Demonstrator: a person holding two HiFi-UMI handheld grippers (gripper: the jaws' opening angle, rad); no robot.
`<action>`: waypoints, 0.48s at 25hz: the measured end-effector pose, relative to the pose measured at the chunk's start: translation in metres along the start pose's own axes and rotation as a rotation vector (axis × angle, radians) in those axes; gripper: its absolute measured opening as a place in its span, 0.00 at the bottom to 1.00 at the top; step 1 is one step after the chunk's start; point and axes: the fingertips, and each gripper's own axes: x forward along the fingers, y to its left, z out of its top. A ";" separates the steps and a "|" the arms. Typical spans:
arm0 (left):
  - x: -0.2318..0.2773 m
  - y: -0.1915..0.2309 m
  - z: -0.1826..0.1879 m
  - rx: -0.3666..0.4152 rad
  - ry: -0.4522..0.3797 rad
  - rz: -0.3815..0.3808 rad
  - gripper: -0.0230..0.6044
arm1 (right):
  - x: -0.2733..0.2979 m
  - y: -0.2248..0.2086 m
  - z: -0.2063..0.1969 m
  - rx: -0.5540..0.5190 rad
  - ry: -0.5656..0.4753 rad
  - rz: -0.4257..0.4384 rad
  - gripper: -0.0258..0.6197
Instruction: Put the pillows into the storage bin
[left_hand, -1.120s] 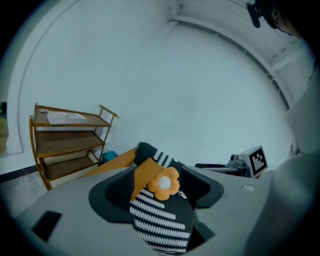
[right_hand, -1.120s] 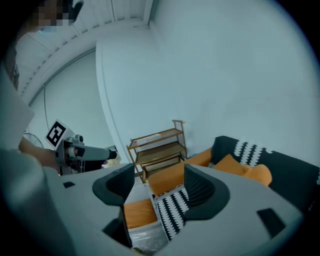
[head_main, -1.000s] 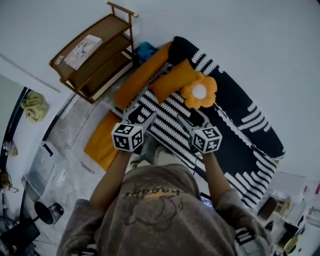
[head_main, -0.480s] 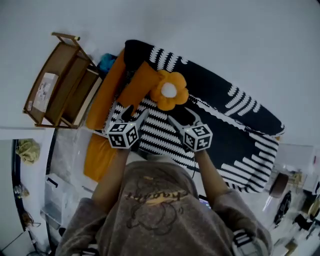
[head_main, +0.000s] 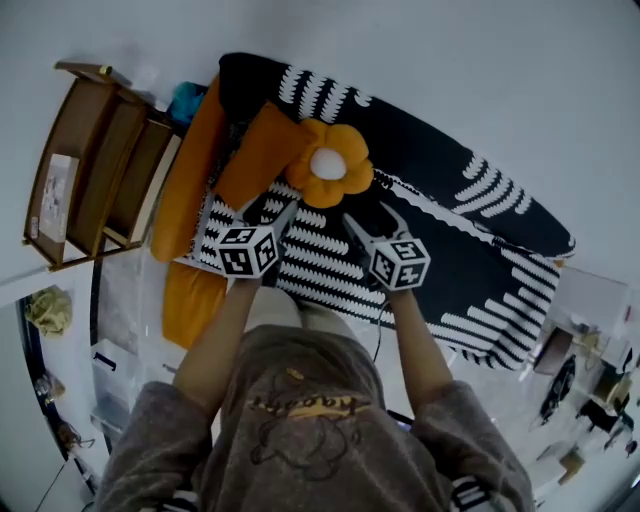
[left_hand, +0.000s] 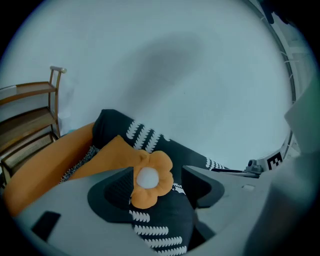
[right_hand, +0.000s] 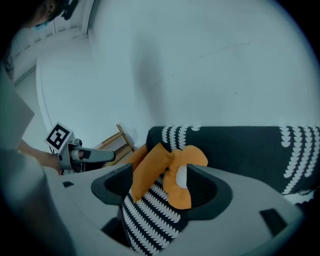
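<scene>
Left claw (head_main: 272, 212) and right claw (head_main: 372, 222) are hovering spread and empty. The flower pillow (head_main: 330, 165) is lying on the sofa (head_main: 445, 165) straight ahead, midway between them, about equally near both.

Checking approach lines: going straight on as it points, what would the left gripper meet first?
Probably the orange flower pillow, which sits framed between the open jaws of the left gripper. Nothing shows in front of it, though depth is unclear.
</scene>
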 end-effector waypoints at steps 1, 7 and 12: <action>0.012 0.008 -0.005 -0.009 0.012 0.001 0.48 | 0.010 -0.009 -0.006 0.007 0.012 -0.012 0.55; 0.095 0.058 -0.043 -0.057 0.086 0.018 0.49 | 0.081 -0.072 -0.045 0.040 0.079 -0.069 0.56; 0.163 0.088 -0.085 -0.080 0.151 0.012 0.50 | 0.126 -0.117 -0.085 0.058 0.130 -0.097 0.57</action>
